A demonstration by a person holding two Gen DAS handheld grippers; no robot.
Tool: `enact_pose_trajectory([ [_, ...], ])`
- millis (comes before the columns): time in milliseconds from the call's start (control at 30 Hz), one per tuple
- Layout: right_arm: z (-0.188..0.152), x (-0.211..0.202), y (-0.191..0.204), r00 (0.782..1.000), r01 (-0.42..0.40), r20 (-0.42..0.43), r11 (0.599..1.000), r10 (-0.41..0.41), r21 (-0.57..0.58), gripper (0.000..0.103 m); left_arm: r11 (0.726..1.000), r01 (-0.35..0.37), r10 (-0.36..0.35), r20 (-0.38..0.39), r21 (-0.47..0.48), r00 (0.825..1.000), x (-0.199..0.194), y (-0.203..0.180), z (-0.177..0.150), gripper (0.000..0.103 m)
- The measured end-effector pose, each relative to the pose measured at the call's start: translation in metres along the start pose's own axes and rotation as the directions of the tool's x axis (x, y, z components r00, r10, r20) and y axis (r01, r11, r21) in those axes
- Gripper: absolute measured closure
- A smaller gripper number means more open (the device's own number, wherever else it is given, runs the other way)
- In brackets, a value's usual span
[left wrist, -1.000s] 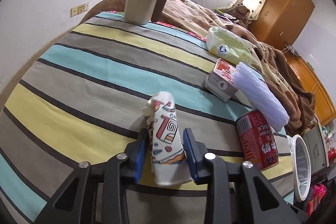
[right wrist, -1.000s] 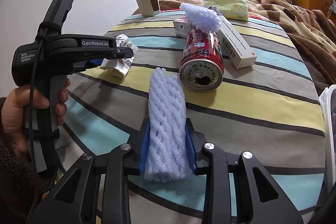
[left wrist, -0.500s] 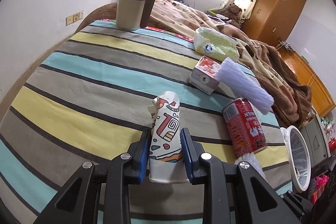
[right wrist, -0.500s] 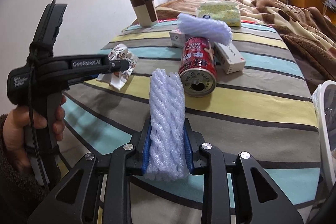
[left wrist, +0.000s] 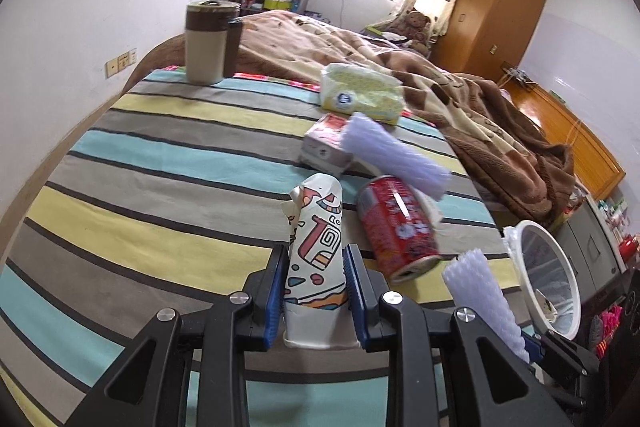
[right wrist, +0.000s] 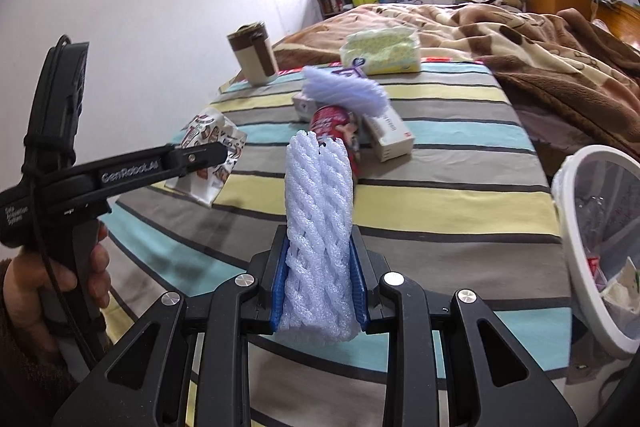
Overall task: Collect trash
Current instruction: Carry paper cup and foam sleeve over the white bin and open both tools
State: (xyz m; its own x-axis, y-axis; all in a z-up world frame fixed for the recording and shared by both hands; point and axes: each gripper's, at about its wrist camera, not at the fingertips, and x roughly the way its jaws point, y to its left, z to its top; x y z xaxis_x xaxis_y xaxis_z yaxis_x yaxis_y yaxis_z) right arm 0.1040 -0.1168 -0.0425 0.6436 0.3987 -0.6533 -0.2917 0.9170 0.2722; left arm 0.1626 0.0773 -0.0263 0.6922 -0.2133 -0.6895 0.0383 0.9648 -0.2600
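Observation:
My left gripper (left wrist: 315,259) is shut on a crumpled patterned paper cup (left wrist: 316,247), held above the striped tabletop (left wrist: 160,187). In the right wrist view the same cup (right wrist: 210,155) hangs from the left gripper at the left. My right gripper (right wrist: 318,247) is shut on a white foam net sleeve (right wrist: 320,219), whose tip (left wrist: 484,299) also shows in the left wrist view. A red drink can (left wrist: 396,227) lies on its side on the table. A second foam sleeve (left wrist: 394,155) rests on a small carton (left wrist: 326,147). The white trash bin (right wrist: 600,239) stands at the table's right edge.
A beige and brown mug (left wrist: 208,43) stands at the far corner. A yellow-green tissue pack (left wrist: 360,93) lies near the far edge, beside a brown blanket on the bed (left wrist: 460,99). A hand (right wrist: 60,279) holds the left gripper's handle. The bin (left wrist: 548,279) holds some scraps.
Both grippers have risen off the table with their loads. The left gripper's fingers closed tighter on the paper cup. The bin has come further into both views.

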Motion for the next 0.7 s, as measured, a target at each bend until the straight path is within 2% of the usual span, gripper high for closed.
enact_pose_trajectory([
  [700,0.0,-0.041,-0.046,0.993,0.071,0.088,0.992,-0.08,0.102,0.075,0.988,0.091,-0.093,0.013,0.122,0.996,-0.018,-0.079,-0.012,0.074],
])
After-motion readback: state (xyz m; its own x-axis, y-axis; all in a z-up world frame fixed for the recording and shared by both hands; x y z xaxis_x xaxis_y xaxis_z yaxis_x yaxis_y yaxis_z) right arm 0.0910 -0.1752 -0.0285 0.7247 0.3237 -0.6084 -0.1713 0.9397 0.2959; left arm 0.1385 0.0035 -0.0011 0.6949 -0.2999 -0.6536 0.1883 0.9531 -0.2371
